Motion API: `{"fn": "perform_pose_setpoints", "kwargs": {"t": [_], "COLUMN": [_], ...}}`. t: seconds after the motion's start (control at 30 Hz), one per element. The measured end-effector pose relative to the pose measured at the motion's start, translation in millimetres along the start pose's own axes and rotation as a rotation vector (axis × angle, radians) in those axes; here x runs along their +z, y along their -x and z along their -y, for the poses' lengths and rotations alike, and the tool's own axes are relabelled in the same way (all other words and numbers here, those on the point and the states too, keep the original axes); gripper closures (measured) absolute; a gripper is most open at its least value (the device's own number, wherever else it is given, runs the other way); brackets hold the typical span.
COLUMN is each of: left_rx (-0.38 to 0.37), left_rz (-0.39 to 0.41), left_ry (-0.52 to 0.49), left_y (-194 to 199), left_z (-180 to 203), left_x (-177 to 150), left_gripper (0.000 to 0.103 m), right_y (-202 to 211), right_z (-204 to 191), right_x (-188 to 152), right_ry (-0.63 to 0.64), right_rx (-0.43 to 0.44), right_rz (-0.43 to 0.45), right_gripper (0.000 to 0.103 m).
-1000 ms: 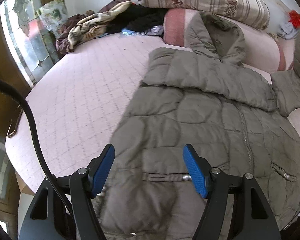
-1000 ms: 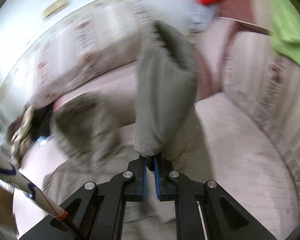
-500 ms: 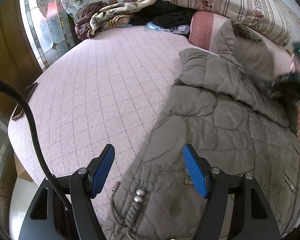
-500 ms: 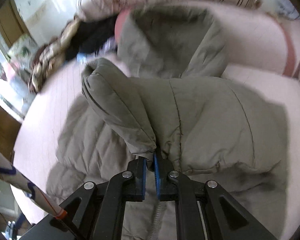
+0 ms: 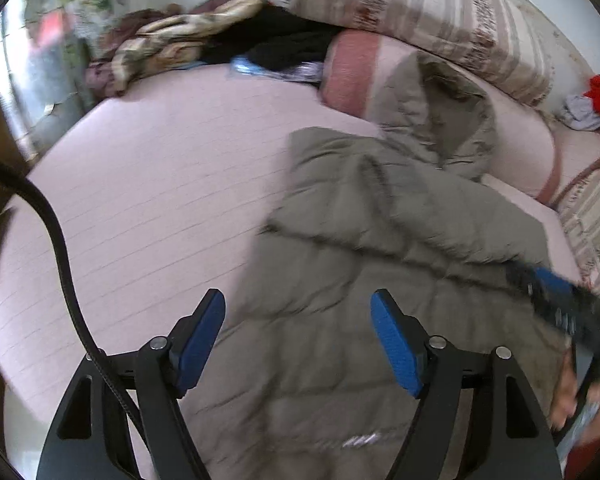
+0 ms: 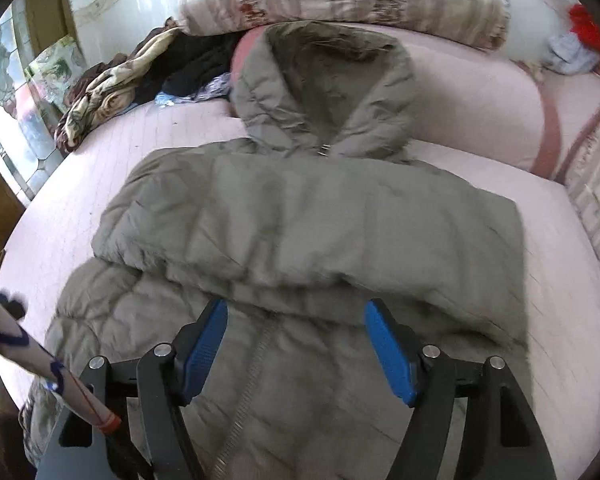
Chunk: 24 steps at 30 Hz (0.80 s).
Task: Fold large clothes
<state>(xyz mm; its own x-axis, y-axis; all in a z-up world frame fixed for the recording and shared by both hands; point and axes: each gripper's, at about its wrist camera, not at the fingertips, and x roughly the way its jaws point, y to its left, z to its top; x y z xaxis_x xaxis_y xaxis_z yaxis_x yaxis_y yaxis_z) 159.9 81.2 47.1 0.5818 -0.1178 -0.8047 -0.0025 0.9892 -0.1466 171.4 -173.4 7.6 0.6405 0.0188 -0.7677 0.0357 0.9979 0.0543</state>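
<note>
An olive-grey quilted hooded jacket (image 6: 300, 216) lies on the pink bed (image 6: 560, 280), front up, hood (image 6: 324, 88) toward the pillows. Both sleeves are folded across the chest (image 5: 412, 216). My right gripper (image 6: 296, 344) is open and empty above the zipper, just below the folded sleeve. My left gripper (image 5: 298, 340) is open and empty above the jacket's lower left part. The right gripper also shows blurred at the right edge of the left wrist view (image 5: 556, 296).
Striped pillows (image 5: 420, 12) and a pink bolster (image 6: 500, 104) lie along the headboard. A heap of clothes and a blanket (image 5: 172, 48) sits at the far left corner. Red and grey cloth (image 6: 580, 40) lies far right. A stained-glass window (image 6: 4, 80) is left.
My right gripper laid the right sleeve across the jacket's chest, let go and opened. My left gripper stayed open and swung back over the jacket.
</note>
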Motion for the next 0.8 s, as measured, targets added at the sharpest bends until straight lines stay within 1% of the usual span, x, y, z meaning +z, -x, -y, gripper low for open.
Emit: {"fn": "perform_pose_setpoints", "kwargs": {"t": [0.07, 0.17, 0.23, 0.27, 0.3, 0.37, 0.4, 0.43, 0.47, 0.5, 0.53, 0.57, 0.63, 0.67, 0.73, 0.8], "left_rx": [-0.025, -0.075, -0.144, -0.162, -0.174, -0.204, -0.195, -0.159, -0.134, -0.118, -0.112, -0.088, -0.041, -0.038, -0.038, -0.032], "left_rz": [-0.027, -0.047, -0.061, -0.078, -0.099, -0.152, -0.178, -0.217, -0.236, -0.229, -0.210, -0.189, -0.165, -0.170, -0.188, -0.189], "left_ry": [-0.025, -0.044, -0.044, -0.044, -0.038, 0.008, 0.024, 0.020, 0.009, 0.009, 0.009, -0.003, -0.005, 0.000, 0.003, -0.003], "left_y": [-20.8, -50.4, -72.5, -83.2, -94.5, -120.6, -130.4, -141.8, -145.6, -143.1, -138.3, -132.0, -125.4, -126.2, -134.5, -140.7], "left_z": [17.9, 40.0, 53.4, 58.2, 62.0, 69.0, 71.0, 75.0, 77.8, 77.6, 75.7, 73.6, 64.6, 59.0, 51.3, 49.0], "left_x": [14.3, 34.6, 49.4, 54.5, 59.7, 67.8, 69.7, 71.4, 72.5, 74.5, 76.1, 78.0, 80.7, 81.6, 80.2, 76.2], "left_gripper": [0.028, 0.028, 0.028, 0.028, 0.028, 0.029, 0.040, 0.053, 0.065, 0.071, 0.074, 0.077, 0.077, 0.077, 0.076, 0.070], "right_y": [10.3, 24.4, 29.7, 31.6, 32.5, 33.7, 34.0, 34.5, 35.5, 36.4, 38.2, 39.8, 40.5, 39.4, 30.5, 8.6], "right_z": [19.9, 47.1, 61.1, 67.7, 72.2, 82.1, 86.4, 90.1, 93.1, 95.4, 97.0, 97.3, 94.8, 92.1, 85.2, 78.9], "right_x": [-7.7, -18.8, -25.0, -27.7, -29.8, -33.2, -33.7, -33.2, -32.2, -30.4, -27.5, -24.1, -16.2, -9.3, 0.6, 11.6], "right_ry": [-0.043, -0.099, -0.126, -0.137, -0.143, -0.151, -0.154, -0.156, -0.159, -0.161, -0.161, -0.159, -0.153, -0.148, -0.140, -0.131], "right_rx": [-0.001, -0.006, -0.015, -0.022, -0.029, -0.053, -0.064, -0.071, -0.076, -0.078, -0.077, -0.076, -0.078, -0.078, -0.077, -0.099], "right_rz": [-0.004, 0.001, 0.000, -0.002, -0.003, -0.006, -0.007, -0.008, -0.006, -0.002, 0.005, 0.014, 0.032, 0.046, 0.051, 0.024], "right_gripper": [0.027, 0.027, 0.027, 0.027, 0.027, 0.027, 0.027, 0.027, 0.027, 0.027, 0.027, 0.027, 0.027, 0.027, 0.027, 0.027]}}
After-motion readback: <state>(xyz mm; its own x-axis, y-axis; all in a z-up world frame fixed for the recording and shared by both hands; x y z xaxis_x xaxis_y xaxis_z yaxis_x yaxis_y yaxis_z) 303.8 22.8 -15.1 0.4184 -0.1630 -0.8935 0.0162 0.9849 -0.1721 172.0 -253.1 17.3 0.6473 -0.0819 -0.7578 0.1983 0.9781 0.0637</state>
